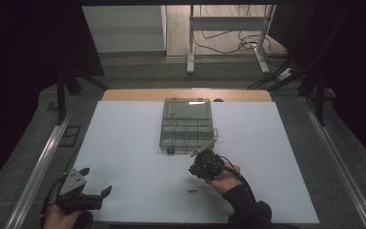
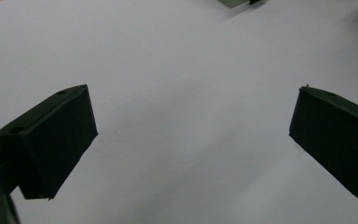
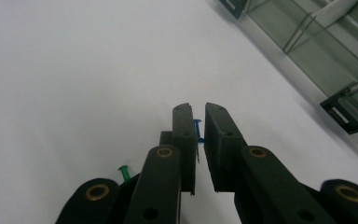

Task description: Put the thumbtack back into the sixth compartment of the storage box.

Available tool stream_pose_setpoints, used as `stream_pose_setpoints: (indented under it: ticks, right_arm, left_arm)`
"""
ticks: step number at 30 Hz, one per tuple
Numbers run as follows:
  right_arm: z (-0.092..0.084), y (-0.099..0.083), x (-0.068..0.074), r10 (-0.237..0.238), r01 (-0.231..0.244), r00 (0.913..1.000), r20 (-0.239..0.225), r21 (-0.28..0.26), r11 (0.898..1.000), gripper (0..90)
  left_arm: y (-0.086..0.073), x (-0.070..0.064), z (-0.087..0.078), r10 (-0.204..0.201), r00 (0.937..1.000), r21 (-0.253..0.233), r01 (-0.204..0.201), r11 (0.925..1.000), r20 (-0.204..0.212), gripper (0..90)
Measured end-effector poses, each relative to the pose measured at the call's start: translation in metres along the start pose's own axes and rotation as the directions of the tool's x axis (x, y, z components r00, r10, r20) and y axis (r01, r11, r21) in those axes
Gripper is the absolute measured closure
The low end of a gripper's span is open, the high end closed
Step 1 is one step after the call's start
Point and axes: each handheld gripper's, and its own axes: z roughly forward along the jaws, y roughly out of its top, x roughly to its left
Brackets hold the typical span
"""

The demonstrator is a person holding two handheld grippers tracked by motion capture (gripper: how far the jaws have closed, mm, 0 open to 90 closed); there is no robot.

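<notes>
My right gripper is shut on a small blue pushpin, whose head and needle show in the narrow gap between the jaws. In the high view the right gripper hovers over the white mat, just in front of a clear compartment box with its lid folded back. A green pushpin lies on the mat under the right gripper. Tiny loose pins lie near the person's right hand. My left gripper rests at the mat's near left corner, open, with nothing between its jaws.
The compartment box runs along the right side of the right gripper view; its corner peeks in at the top of the left gripper view. Metal rails flank the table. A desk frame and cables stand beyond the far edge.
</notes>
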Motion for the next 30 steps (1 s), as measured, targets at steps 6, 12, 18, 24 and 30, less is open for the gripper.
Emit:
stream_pose_setpoints:
  ticks: [6, 12, 18, 24, 30]
  right_arm:
    - [0.000, 0.004, -0.005, 0.012, -0.012, 0.9999, -0.003, -0.021, 1.000, 82.2]
    - [0.001, 0.011, -0.009, 0.022, -0.022, 0.9997, -0.007, -0.039, 0.999, 82.2]
    - [0.002, 0.019, -0.015, 0.024, -0.025, 0.9997, -0.005, -0.062, 0.998, 82.2]
    - [0.003, 0.028, -0.019, 0.023, -0.024, 0.9997, -0.005, -0.077, 0.997, 82.1]
    - [0.005, 0.034, -0.023, 0.029, -0.028, 0.9995, 0.008, -0.080, 0.996, 82.3]
  left_arm:
    - [0.000, 0.000, 0.000, 0.002, 1.0000, 0.001, -0.002, 1.0000, 0.000, 0.9]
    - [0.000, 0.000, 0.001, 0.005, 1.0000, 0.004, -0.005, 1.0000, 0.000, 0.9]
    - [0.000, 0.000, 0.001, 0.006, 1.0000, 0.005, -0.006, 1.0000, 0.000, 0.9]
    - [0.000, -0.001, 0.001, 0.007, 1.0000, 0.005, -0.007, 1.0000, 0.001, 0.9]
    - [0.000, -0.001, 0.001, 0.008, 1.0000, 0.006, -0.008, 0.9999, 0.000, 0.9]
